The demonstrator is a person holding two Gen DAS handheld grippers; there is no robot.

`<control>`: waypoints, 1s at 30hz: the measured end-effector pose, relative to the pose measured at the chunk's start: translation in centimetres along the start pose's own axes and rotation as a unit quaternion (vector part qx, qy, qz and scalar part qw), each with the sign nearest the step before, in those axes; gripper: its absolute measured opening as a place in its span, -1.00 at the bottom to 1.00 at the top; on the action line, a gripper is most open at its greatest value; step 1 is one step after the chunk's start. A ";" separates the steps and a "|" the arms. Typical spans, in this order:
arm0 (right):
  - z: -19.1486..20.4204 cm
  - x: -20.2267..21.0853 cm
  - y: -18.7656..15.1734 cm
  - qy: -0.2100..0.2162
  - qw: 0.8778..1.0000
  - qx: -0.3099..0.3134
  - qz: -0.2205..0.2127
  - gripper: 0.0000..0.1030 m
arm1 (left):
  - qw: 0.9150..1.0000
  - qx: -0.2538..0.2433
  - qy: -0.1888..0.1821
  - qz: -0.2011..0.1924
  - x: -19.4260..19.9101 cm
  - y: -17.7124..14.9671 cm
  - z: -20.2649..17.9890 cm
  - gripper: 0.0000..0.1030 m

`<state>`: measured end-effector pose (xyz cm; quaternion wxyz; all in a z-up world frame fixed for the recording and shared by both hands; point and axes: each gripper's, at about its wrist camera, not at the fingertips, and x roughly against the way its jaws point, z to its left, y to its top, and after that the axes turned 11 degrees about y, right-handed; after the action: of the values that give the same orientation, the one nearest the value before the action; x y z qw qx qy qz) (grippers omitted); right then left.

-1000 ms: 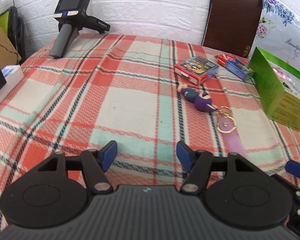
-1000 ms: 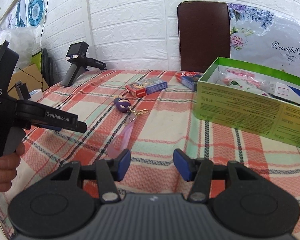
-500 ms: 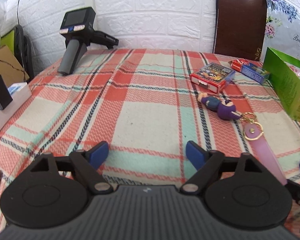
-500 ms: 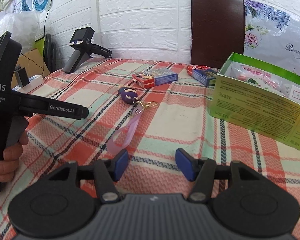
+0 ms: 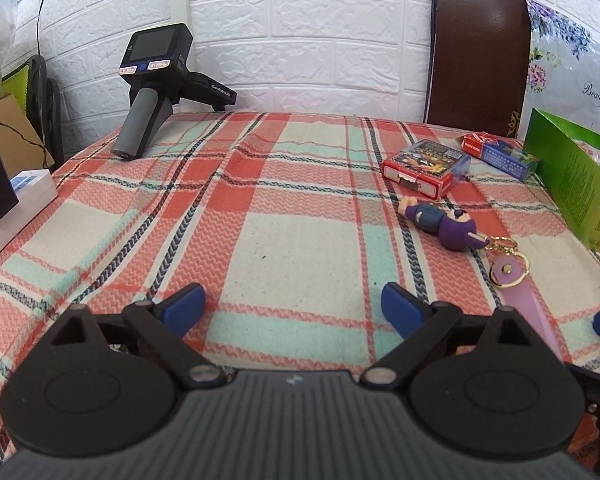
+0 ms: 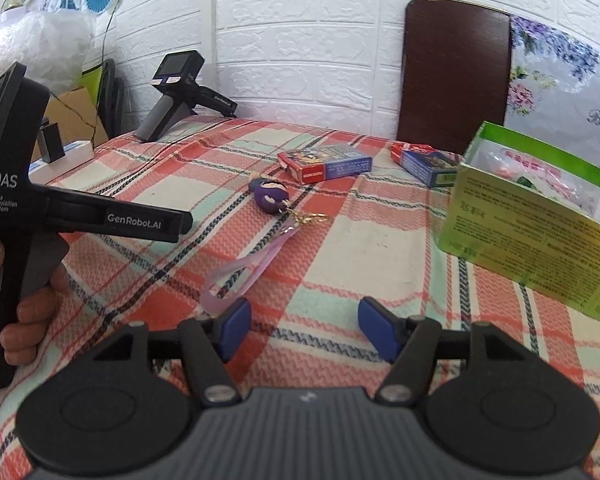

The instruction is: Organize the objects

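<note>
1. The left gripper (image 5: 292, 306) has spread its jaws wider than a second ago and holds nothing, low over the plaid cloth (image 5: 260, 216).
2. The right gripper (image 6: 302, 320) has opened further too, also empty; its left pad sits just beside the loop of the pink strap (image 6: 248, 270).
3. Likely a pickup is being readied.
4. The purple figure keychain (image 6: 270, 198) lies flat, strap trailing toward the right gripper.
5. Two card boxes (image 6: 326, 164) lie beyond; the green box (image 6: 532, 240) stands open to the right, contents hard to identify.
</note>
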<state>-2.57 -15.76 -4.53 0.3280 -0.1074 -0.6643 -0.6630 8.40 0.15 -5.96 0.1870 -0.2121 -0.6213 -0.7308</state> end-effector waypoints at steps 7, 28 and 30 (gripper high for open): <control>0.4 -2.7 1.6 0.013 0.999 0.030 0.002 0.26 | 1.000 0.009 -0.001 -0.003 0.0 -0.1 0.2 0.86; 0.9 -8.3 5.6 0.089 0.991 0.104 0.012 0.04 | 0.998 0.056 0.006 -0.002 -0.6 0.2 1.5 0.86; 1.7 -7.9 5.3 0.091 0.989 0.119 0.010 -0.32 | 0.998 0.057 0.003 -0.003 -0.6 0.1 1.7 0.86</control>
<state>5.97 -11.30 -4.66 0.4043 -0.0139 -0.7047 -0.5829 9.09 1.78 -5.95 0.1989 -0.1966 -0.6623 -0.6951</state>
